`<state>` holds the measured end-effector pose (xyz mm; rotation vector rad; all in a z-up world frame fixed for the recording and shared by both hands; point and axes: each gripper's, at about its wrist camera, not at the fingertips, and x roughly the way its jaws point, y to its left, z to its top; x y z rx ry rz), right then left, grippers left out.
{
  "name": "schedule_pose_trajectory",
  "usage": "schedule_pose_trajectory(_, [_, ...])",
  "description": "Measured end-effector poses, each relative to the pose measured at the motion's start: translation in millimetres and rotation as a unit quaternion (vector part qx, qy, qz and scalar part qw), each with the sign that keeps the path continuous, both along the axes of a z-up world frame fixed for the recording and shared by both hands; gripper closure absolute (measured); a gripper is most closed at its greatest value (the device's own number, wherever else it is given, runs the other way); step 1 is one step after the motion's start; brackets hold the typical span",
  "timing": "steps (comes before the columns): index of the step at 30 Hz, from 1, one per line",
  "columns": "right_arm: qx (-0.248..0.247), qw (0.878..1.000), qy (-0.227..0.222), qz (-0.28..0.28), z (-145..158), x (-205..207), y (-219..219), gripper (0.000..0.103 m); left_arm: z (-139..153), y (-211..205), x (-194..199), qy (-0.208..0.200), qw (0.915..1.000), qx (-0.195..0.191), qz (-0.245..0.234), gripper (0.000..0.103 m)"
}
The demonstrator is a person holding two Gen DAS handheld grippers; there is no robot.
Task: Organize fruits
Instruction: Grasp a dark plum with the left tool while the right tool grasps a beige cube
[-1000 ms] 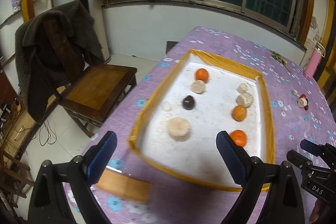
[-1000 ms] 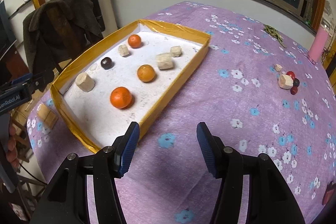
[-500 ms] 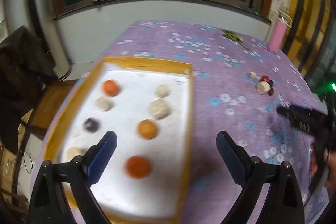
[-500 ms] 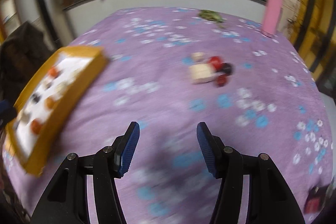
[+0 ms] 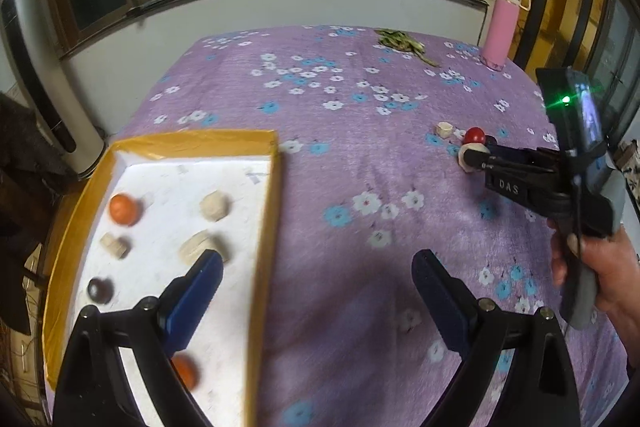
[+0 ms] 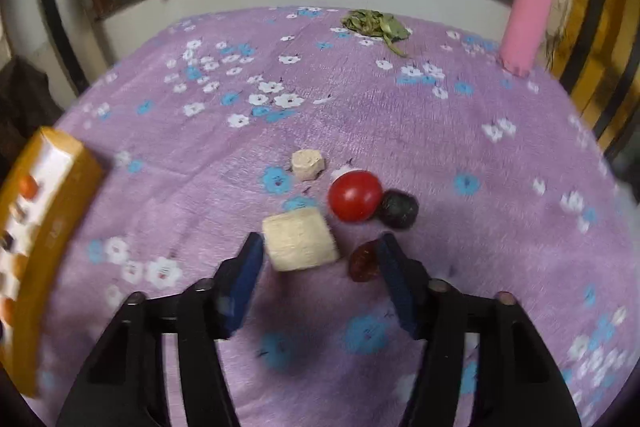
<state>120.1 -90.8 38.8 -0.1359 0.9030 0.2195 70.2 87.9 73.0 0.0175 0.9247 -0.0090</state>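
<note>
On the purple flowered cloth lies a loose pile: a large cream chunk [image 6: 298, 245], a dark red fruit [image 6: 362, 261], a round red fruit [image 6: 355, 195], a black fruit [image 6: 399, 209] and a small cream piece [image 6: 306, 165]. My right gripper [image 6: 320, 251] is low over this pile. Its jaws are closing, with the cream chunk and the dark red fruit between them, and I see no firm grip. My left gripper [image 5: 316, 279] stands open and empty over the right rim of the yellow-edged tray [image 5: 272, 211], which holds oranges [image 5: 124, 209], cream chunks [image 5: 215, 205] and a dark fruit [image 5: 100, 290].
A pink bottle [image 6: 524, 19] stands at the far right corner, with a heap of green leaves [image 6: 376, 25] to its left. A person's hand [image 5: 592, 267] holds the right gripper's handle. The tray's corner [image 6: 60, 187] shows at the left of the right wrist view.
Both views have swung right, from the tray toward the loose pile. My right gripper has come down onto the pile and now straddles the cream chunk. The left gripper slid across to the tray's right rim.
</note>
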Motion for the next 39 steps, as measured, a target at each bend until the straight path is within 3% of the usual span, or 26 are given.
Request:
schedule_pose_trajectory(4, [0.024,1.000,-0.003,-0.015,8,-9,-19,0.072,-9,-31,26,0.016,0.9994,0.003,-0.031,0.006])
schedule_pose_trajectory(8, [0.080,0.993,-0.015,-0.081,23,-38,-75,0.072,-18,-74,54,0.030,0.9970,-0.016,-0.070,0.006])
schedule_pose_trajectory(12, [0.076,0.990,-0.025,-0.115,27,-64,-110,0.072,-26,-123,82,0.031,0.9934,-0.040,-0.103,0.006])
schedule_pose_trajectory(16, [0.075,0.989,-0.008,-0.124,17,-79,-127,0.072,-39,-158,104,0.048,0.9904,-0.065,-0.112,0.008])
schedule_pose_trajectory(22, [0.097,0.987,0.012,-0.126,5,-87,-139,0.072,-49,-184,118,0.045,0.9914,-0.062,-0.106,0.026])
schedule_pose_trajectory(24, [0.100,0.987,0.012,-0.124,4,-89,-139,0.072,-55,-188,123,0.052,0.9908,-0.059,-0.110,0.049])
schedule_pose_trajectory(25, [0.101,0.987,0.012,-0.124,5,-89,-140,0.072,-56,-190,122,0.045,0.9917,-0.052,-0.108,0.052])
schedule_pose_trajectory(27, [0.102,0.987,0.012,-0.122,6,-90,-140,0.072,-56,-190,121,0.039,0.9907,-0.056,-0.118,0.076])
schedule_pose_trajectory(28, [0.102,0.987,0.011,-0.122,7,-90,-140,0.072,-57,-188,120,0.041,0.9903,-0.059,-0.119,0.080])
schedule_pose_trajectory(39, [0.096,0.988,0.008,-0.118,8,-108,-135,0.072,-45,-147,80,0.048,0.9869,-0.086,-0.128,0.081])
